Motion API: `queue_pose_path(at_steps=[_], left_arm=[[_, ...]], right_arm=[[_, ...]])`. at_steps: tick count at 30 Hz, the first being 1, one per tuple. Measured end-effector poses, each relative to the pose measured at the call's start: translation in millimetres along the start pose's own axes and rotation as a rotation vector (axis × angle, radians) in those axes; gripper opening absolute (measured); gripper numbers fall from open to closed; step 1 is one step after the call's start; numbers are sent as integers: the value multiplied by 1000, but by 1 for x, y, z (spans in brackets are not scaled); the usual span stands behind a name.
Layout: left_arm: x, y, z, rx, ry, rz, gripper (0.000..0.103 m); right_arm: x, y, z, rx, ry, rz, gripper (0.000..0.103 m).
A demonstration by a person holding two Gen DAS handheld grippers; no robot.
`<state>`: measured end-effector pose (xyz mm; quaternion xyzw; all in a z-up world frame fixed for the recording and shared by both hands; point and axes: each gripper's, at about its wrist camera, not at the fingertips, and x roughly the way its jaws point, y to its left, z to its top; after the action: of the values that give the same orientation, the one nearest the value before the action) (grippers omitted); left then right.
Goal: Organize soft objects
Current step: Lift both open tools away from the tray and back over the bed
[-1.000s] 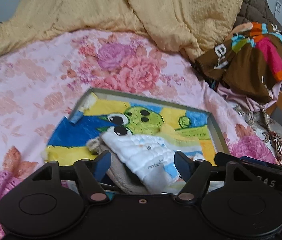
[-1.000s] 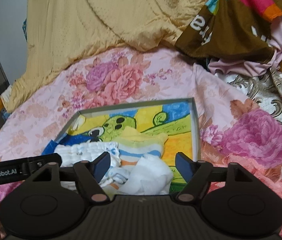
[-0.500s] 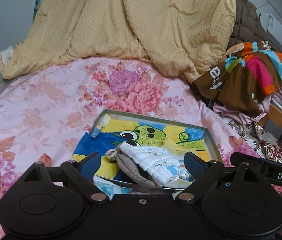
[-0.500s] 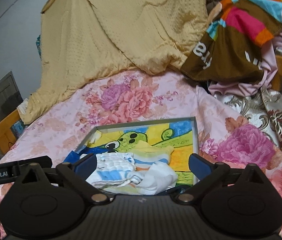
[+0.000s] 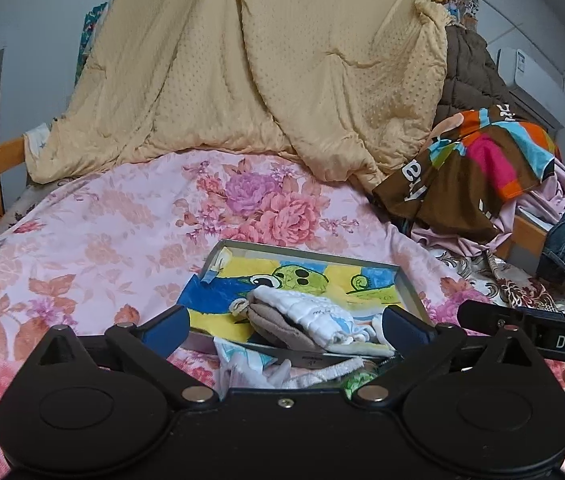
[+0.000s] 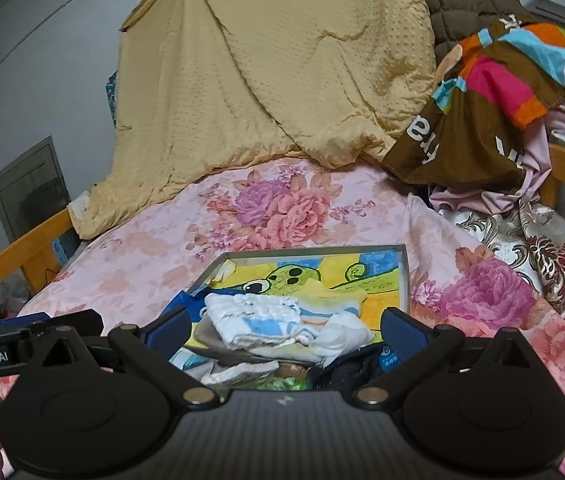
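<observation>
Both claws have withdrawn over floral bedspread (image 5: 94, 236) (quilt (image 5: 266, 64) behind).

Pink floral bedspread (image 5: 102, 240), tan dotted quilt (image 5: 262, 72), brown rainbow-striped garment (image 5: 478, 168), green-yellow-blue cartoon tray (image 5: 306, 249).

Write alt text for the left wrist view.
Open left tongs hover empty over a metal tray lined with a cartoon drawing, holding small folded cloths. The tray sits on a pink floral bedsheet, with a tan quilt behind.
</observation>
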<state>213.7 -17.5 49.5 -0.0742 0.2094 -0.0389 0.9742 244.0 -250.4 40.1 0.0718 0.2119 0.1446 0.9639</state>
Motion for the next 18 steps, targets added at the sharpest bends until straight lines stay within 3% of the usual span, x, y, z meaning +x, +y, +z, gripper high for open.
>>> queue_pose_path(at_steps=[18], left_arm=[[-62,23,-34,88,5,4,102]], right_arm=[[-50,35,-28,-67,-44,-9,103]])
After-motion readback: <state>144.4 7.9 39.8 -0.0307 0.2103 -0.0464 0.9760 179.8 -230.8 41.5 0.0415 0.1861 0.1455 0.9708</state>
